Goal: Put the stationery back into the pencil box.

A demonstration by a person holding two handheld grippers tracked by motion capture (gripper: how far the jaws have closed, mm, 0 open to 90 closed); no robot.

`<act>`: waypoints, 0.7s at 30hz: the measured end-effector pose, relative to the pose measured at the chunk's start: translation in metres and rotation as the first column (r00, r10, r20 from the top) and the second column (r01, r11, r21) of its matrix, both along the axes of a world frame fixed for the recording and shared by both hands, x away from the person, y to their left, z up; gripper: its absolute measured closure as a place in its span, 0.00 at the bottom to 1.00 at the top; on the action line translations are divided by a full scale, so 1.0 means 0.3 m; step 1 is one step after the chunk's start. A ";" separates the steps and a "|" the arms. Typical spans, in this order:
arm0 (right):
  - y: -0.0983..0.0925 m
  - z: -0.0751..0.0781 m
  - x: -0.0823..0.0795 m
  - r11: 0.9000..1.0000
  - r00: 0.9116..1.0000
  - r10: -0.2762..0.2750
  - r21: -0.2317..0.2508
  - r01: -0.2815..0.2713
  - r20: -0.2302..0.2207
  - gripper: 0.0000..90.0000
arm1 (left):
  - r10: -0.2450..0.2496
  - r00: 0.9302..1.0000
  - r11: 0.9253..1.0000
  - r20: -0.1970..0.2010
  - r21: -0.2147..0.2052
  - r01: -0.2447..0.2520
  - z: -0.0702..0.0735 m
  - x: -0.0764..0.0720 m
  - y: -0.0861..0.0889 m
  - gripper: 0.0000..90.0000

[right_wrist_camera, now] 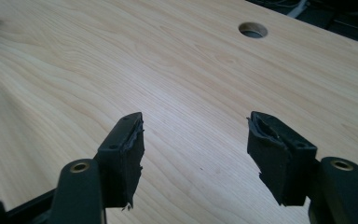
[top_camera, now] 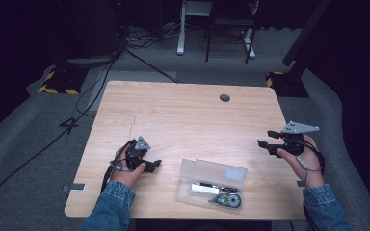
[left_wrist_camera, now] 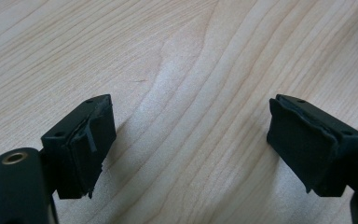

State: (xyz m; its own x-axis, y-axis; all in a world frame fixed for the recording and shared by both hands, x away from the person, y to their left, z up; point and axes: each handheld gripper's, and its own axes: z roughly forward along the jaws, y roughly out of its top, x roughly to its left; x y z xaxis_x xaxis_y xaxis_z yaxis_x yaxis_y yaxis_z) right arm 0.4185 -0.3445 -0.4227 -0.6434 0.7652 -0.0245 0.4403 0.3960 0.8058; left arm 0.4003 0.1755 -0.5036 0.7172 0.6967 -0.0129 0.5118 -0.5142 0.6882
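On the light wooden worktop (top_camera: pixel 188 115), near the person's edge and between the two hands, lies a clear plastic pencil case (top_camera: pixel 212 183) with its lid folded back flat. Its long axis runs across the worktop from left to right, tilted slightly so that the right end sits a little nearer the person. The open lid lies on the far side, the tray on the near side. In the tray, a white oblong item lies along the same axis, and a correction-tape dispenser (top_camera: pixel 227 200) with green wheels rests at the tray's right end.

The left gripper (top_camera: pixel 153 165) rests low on the worktop just left of the case, pointing right towards it but apart from it. In the left gripper view its jaws stand wide apart over bare wood with nothing between them.

The right gripper (top_camera: pixel 266 138) is held above the worktop's right edge, well apart from the case, pointing left across the worktop. In the right gripper view its jaws are spread wide with nothing between them, facing the round cable hole (right_wrist_camera: pixel 253 30) at the far side.
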 end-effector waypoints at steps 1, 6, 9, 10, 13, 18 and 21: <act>-0.008 -0.009 0.005 1.000 1.000 -0.008 0.002 0.008 -0.003 0.41 | 0.000 1.000 1.000 0.000 -0.001 0.000 0.000 0.000 0.000 0.17; -0.037 -0.065 0.032 0.999 0.999 -0.040 -0.001 0.040 -0.016 0.41 | 0.000 1.000 1.000 0.001 0.000 0.000 0.000 0.000 0.000 0.17; -0.048 -0.098 0.046 0.999 0.999 -0.047 -0.008 0.046 -0.023 0.41 | 0.000 1.000 1.000 0.001 0.000 0.000 0.000 0.000 0.000 0.17; -0.051 -0.108 0.050 0.999 0.998 -0.052 -0.011 0.051 -0.027 0.41 | 0.000 1.000 1.000 0.001 0.000 0.000 0.000 0.000 0.000 0.17; -0.062 -0.137 0.060 0.998 0.998 -0.059 -0.021 0.059 -0.029 0.41 | 0.000 1.000 1.000 0.002 0.000 0.000 0.000 0.000 0.000 0.17; -0.069 -0.186 0.073 0.997 0.996 -0.071 -0.028 0.069 -0.052 0.40 | 0.000 1.000 1.000 0.001 0.000 0.000 0.000 0.000 0.000 0.17; -0.066 -0.206 0.078 0.997 0.996 -0.070 -0.030 0.069 -0.061 0.39 | 0.000 1.000 1.000 0.001 0.000 0.000 0.000 0.000 0.000 0.17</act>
State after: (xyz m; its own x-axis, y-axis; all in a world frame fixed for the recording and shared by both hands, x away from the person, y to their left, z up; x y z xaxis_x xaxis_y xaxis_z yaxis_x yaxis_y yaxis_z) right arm 0.4419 -0.3643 -0.4844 -0.5896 0.8076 -0.0082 0.5166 0.3849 0.7648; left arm 0.4003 0.1755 -0.5037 0.7170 0.6970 -0.0125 0.5116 -0.5138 0.6887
